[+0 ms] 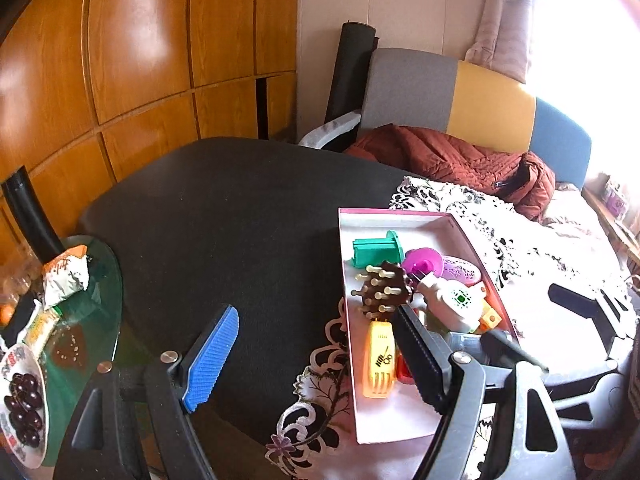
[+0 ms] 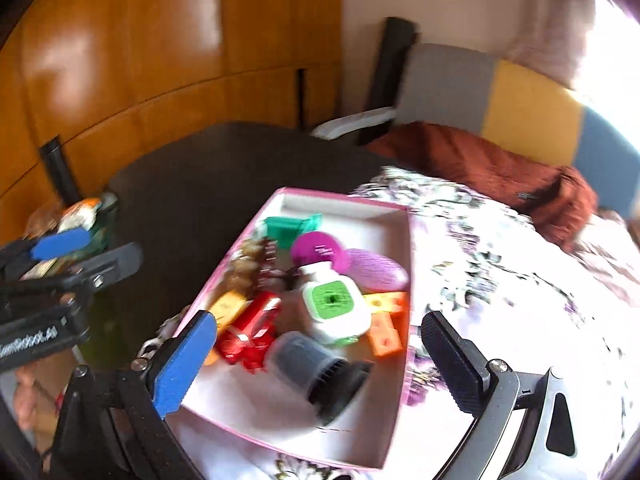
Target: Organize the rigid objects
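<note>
A shallow pink-rimmed cardboard box (image 2: pixel 396 320) sits on a lace-patterned cloth (image 2: pixel 500 280), holding hard plastic pieces: a ribbed dark cylinder (image 2: pixel 320 368), a glossy red toy (image 2: pixel 252 328), and what looks, through blur, like a white-and-green device (image 2: pixel 334 304). The right gripper (image 2: pixel 320 356) tilts downward, spread wide and empty; the left gripper (image 1: pixel 316 356) is also spread.

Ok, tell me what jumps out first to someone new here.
The pink box crammed with bright toys, sitting on the lace cloth. Inside, a white-and-green gadget and a red toy stand out. Both grippers hover open at its near end, holding nothing.
</note>
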A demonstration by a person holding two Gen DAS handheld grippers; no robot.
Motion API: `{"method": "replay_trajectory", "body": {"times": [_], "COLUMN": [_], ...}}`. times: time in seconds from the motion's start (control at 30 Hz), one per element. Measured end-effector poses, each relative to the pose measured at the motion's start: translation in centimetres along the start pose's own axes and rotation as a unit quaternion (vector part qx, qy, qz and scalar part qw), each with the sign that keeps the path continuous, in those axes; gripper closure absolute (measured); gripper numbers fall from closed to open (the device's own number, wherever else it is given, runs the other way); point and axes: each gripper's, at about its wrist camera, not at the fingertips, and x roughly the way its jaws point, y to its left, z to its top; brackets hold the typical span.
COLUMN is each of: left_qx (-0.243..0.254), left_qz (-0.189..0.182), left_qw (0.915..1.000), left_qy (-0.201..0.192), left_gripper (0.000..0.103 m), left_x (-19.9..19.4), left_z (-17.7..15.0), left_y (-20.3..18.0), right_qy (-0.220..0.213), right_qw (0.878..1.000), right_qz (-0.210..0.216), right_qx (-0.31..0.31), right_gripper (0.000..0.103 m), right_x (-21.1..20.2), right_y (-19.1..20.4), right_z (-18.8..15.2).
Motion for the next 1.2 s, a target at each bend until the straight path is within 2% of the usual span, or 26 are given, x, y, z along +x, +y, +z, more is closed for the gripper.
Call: {"method": "replay_trajectory", "body": {"times": [0.2,0.4,0.9,1.07,1.2], "left_qx": [0.018,0.029,0.013,0.022,0.024], "left_qz": [0.009,0.014,0.004,0.007,0.001], "left_qw": [0.9998,0.9994,0.9998,0.9995,0.9995], "left_qy": [0.002,-0.015,-0.013,-0.02,-0.023], "left_gripper": [0.022,0.022,0.025,0.04,0.047], "left_x": [-0.7,-1.8,-2.4,-2.4,-2.4], "left_z": [-0.7,-1.3,-1.4,-1.4,-1.4], "left_y": [-1.7,-2.6,-2.1,-2.2,-2.2], "right_qy": [-0.018,-0.026,-0.026,-0.027,-0.026], "right_qw": [0.997,0.993,0.992,0.992,0.992], "right_qz": [-0.049,-0.081,-0.088,-0.09,-0.09], "right_qx": [0.059,0.083,0.085,0.082,0.081], "right_gripper": [0.0,0.0,0.0,0.0,0.0], "right_x": [-1.5,-2.3,-2.7,-2.8,-2.7], "right_y": [-1.9,-2.6,-2.1,-1.9,-1.8], "right_z": [-0.4,-0.8,-1.1,-1.0,-0.9]}}
